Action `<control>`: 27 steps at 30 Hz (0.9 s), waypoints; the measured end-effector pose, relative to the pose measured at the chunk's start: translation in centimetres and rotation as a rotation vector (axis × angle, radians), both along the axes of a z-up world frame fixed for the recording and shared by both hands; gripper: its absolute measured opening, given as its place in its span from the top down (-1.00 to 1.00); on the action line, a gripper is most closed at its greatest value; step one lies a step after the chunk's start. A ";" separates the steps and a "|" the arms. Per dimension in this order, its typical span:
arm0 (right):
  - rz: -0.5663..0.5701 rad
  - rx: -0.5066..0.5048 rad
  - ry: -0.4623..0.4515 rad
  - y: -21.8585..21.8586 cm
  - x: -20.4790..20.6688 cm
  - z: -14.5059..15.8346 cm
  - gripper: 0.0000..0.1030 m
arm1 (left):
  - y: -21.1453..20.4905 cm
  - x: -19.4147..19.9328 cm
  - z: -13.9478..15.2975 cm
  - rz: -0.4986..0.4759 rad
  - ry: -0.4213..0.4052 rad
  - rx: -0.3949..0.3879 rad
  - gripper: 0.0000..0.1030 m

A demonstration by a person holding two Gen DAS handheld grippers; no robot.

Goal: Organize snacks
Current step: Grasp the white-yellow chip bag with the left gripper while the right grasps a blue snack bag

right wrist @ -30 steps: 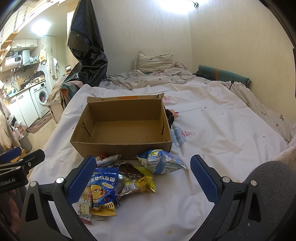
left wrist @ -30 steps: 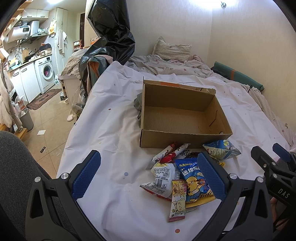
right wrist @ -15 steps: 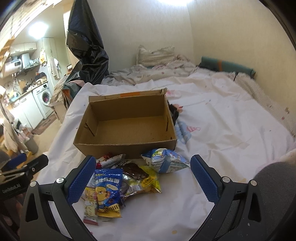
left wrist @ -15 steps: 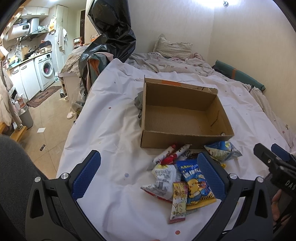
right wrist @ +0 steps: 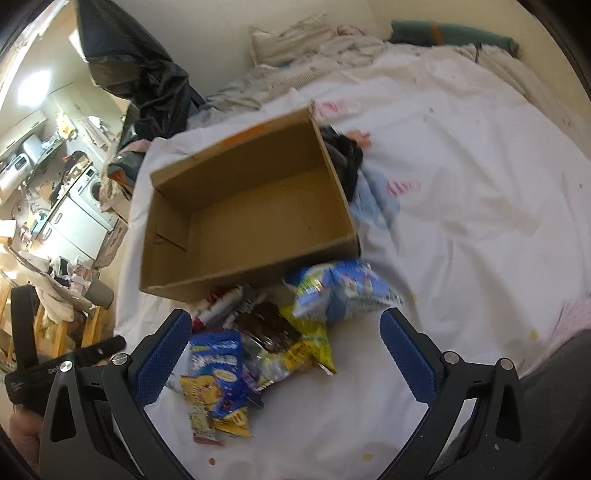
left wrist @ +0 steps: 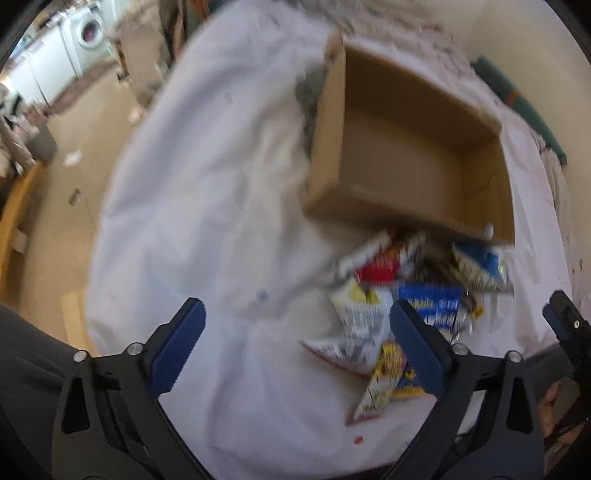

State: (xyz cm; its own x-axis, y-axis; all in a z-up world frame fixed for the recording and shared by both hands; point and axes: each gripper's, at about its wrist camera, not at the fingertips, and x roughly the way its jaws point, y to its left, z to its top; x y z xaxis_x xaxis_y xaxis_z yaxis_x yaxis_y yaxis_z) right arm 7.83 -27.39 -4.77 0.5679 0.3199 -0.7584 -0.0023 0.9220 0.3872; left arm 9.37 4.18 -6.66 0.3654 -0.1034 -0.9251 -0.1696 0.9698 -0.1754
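Note:
An empty open cardboard box (left wrist: 406, 155) (right wrist: 251, 218) sits on a white bedsheet (left wrist: 207, 206) (right wrist: 461, 206). A pile of snack packets lies in front of it: a white packet (left wrist: 360, 321), a blue packet (left wrist: 436, 306) (right wrist: 218, 373), a light blue bag (left wrist: 480, 267) (right wrist: 340, 291), a dark brown packet (right wrist: 269, 326) and red-white sticks (left wrist: 384, 258) (right wrist: 221, 306). My left gripper (left wrist: 295, 350) is open, above the sheet left of the pile. My right gripper (right wrist: 282, 358) is open, above the pile.
A black plastic bag (right wrist: 136, 74) hangs at the bed's far left corner. Pillow and crumpled bedding (right wrist: 306, 40) lie at the head of the bed. A washing machine (left wrist: 88, 33) and floor lie left of the bed. Dark clothing (right wrist: 345, 158) lies right of the box.
Both grippers have tilted down and moved closer to the pile and box. The left view is now blurred with motion. Both stay open and empty.

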 end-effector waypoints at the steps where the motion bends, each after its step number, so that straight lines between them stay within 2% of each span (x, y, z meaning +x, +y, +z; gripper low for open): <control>1: -0.004 0.005 0.018 -0.2 0.1 -0.5 -1.00 | -0.9 0.1 -1.1 -0.030 0.028 -0.002 -0.80; 7: -0.011 0.022 0.031 -0.3 0.1 -1.1 -1.00 | -4.7 0.7 -5.6 -0.102 0.138 -0.043 -0.54; 11: 0.003 0.026 0.052 -0.1 0.1 -1.6 -1.00 | -6.4 1.3 -6.9 -0.121 0.140 -0.031 -0.52; 14: 0.011 0.019 0.061 0.1 0.2 -1.9 -1.00 | -7.1 1.5 -7.4 -0.123 0.147 -0.038 -0.35; 15: 0.015 0.016 0.064 0.2 0.3 -2.0 -1.00 | -7.1 1.5 -7.4 -0.120 0.148 -0.044 -0.21; 19: 0.029 0.005 0.073 0.5 0.3 -2.3 -1.00 | -7.4 1.9 -6.9 -0.126 0.134 -0.046 0.12; 24: 0.049 0.009 0.084 0.7 0.3 -2.5 -1.00 | -6.4 0.7 -5.0 -0.121 0.135 -0.048 0.26; 27: 0.083 0.035 0.104 1.1 0.4 -2.7 -1.00 | -6.1 -0.2 -3.4 -0.130 0.112 -0.038 0.27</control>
State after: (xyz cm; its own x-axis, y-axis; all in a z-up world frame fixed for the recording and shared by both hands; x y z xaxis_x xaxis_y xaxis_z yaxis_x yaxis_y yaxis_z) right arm 8.25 -26.32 -7.47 0.4573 0.3895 -0.7995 -0.0359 0.9063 0.4211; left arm 9.17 -1.96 -10.08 0.2414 -0.1787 -0.9538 -0.0636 0.9779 -0.1993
